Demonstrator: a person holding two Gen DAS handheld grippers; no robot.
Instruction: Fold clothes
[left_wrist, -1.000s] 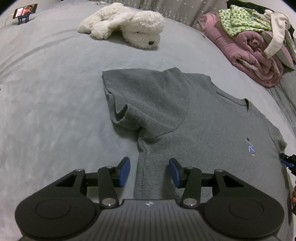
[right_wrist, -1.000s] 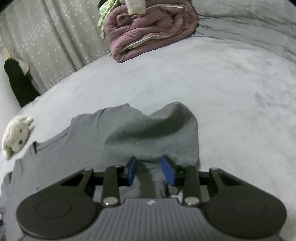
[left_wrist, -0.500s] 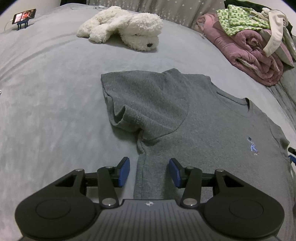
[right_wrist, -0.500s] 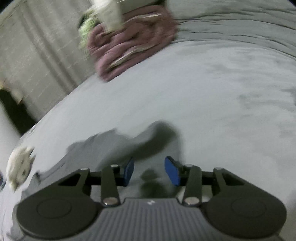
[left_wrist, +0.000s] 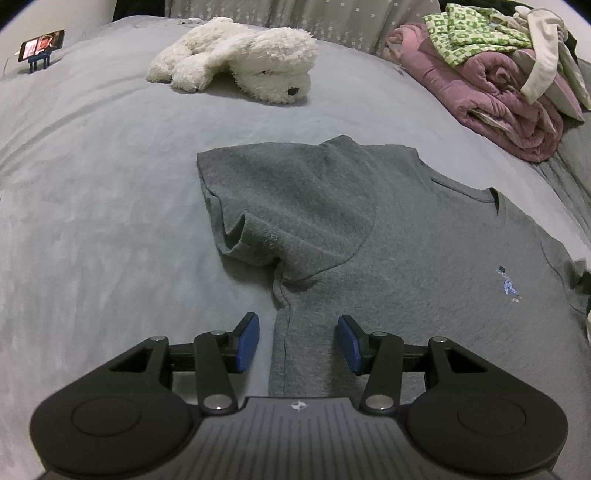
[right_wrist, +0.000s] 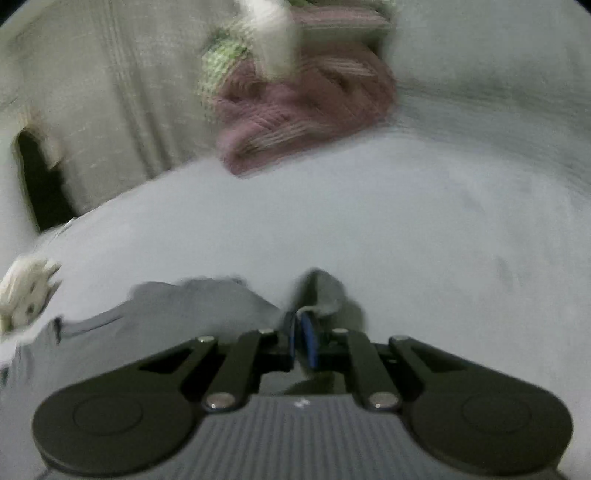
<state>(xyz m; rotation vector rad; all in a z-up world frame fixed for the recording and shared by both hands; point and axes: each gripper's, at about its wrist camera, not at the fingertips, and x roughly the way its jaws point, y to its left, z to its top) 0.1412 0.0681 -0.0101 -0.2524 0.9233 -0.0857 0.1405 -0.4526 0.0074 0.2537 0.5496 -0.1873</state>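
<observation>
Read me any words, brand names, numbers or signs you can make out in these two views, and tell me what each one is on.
No readable words or numbers in either view.
Grey T-shirt: small blue embroidered chest emblem, a figure, no letters legible.
Left gripper: small white logo mark on its body, a symbol, not text.
Right gripper: same kind of white mark, blurred.
Phone on a stand: screen lit, too small to read.

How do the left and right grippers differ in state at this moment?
The left gripper stands open, its blue fingers straddling the side seam of the grey T-shirt without pinching it; the right gripper has just closed, with a fold of the shirt's sleeve gathered at its fingers. The left wrist view is sharp; the right wrist view is motion-blurred. Both work the same T-shirt on the grey bed.
</observation>
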